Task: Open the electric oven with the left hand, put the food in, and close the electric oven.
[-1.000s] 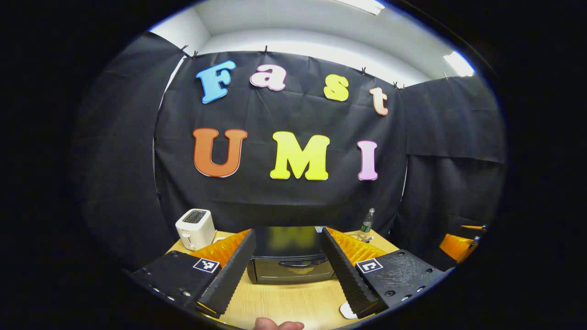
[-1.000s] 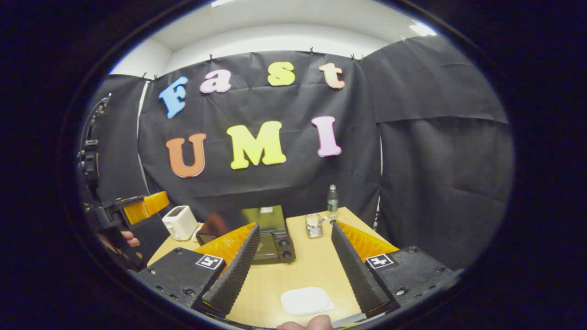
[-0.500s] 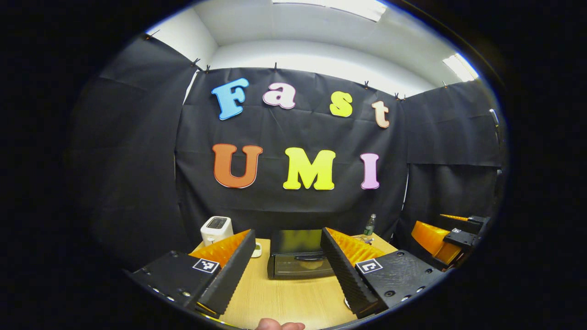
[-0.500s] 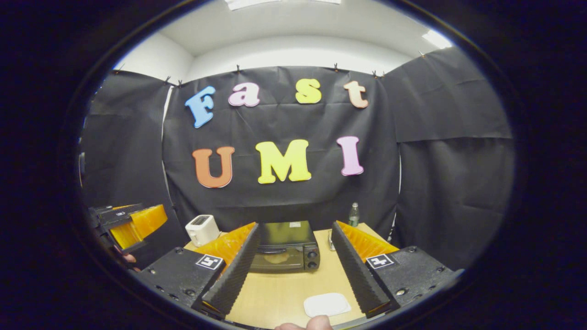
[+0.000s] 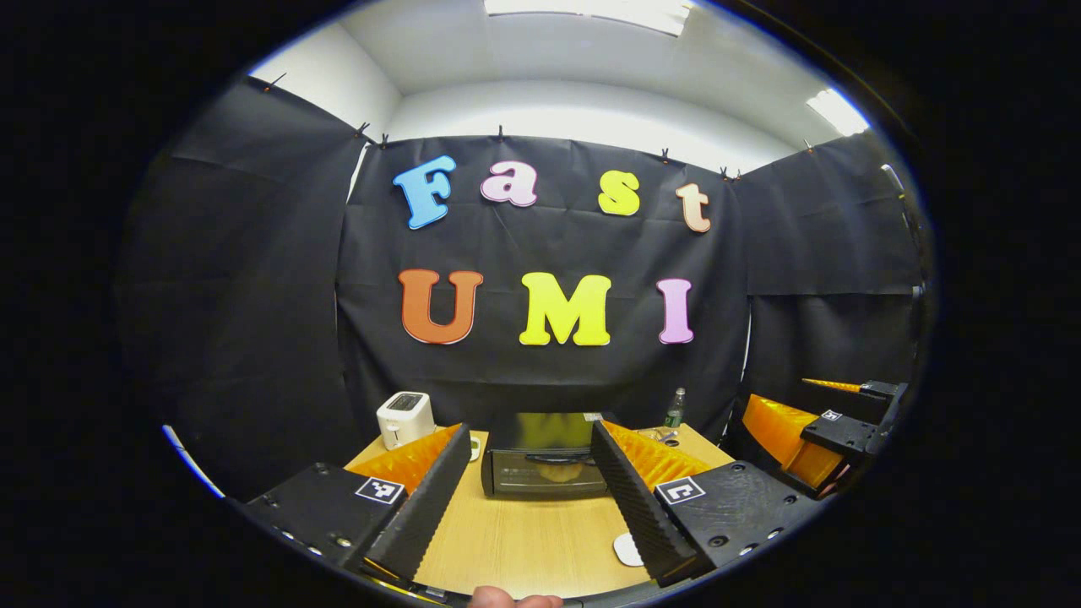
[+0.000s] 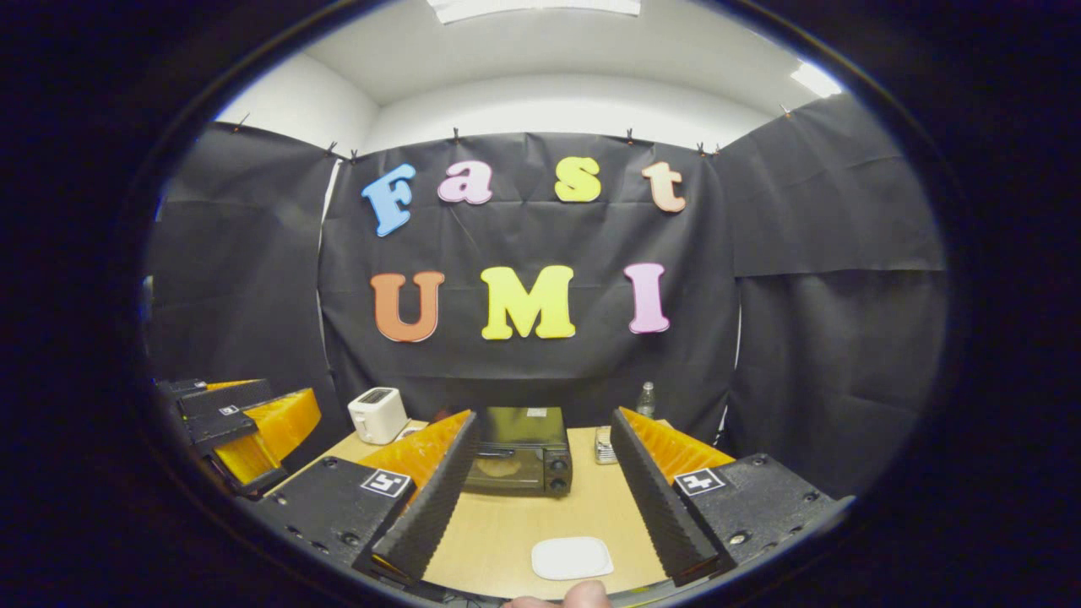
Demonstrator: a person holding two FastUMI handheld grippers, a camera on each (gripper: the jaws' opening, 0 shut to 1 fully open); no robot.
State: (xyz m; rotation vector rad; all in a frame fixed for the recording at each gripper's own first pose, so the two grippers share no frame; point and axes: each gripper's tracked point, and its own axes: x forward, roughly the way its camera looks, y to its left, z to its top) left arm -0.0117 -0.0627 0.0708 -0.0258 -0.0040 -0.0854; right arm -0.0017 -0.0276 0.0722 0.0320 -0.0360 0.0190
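The black electric oven stands at the middle of the wooden table with its glass door closed; a pale tan shape shows behind the glass. My left gripper is open and empty, well short of the oven, with its fingers framing it. My right gripper is also open and empty, facing the oven from a distance. A flat white plate lies on the table just ahead of the right gripper, and its edge peeks out beside the left gripper's finger. Each gripper appears at the side of the other's view.
A white toaster sits at the table's back left. A plastic bottle and a small glass jar stand right of the oven. A thumb shows at the bottom edge. Black cloth walls close in the booth.
Both grippers have drawn back and turned, so the oven now looks smaller and more centred in each view. Both stay open and empty. The oven door stays closed.
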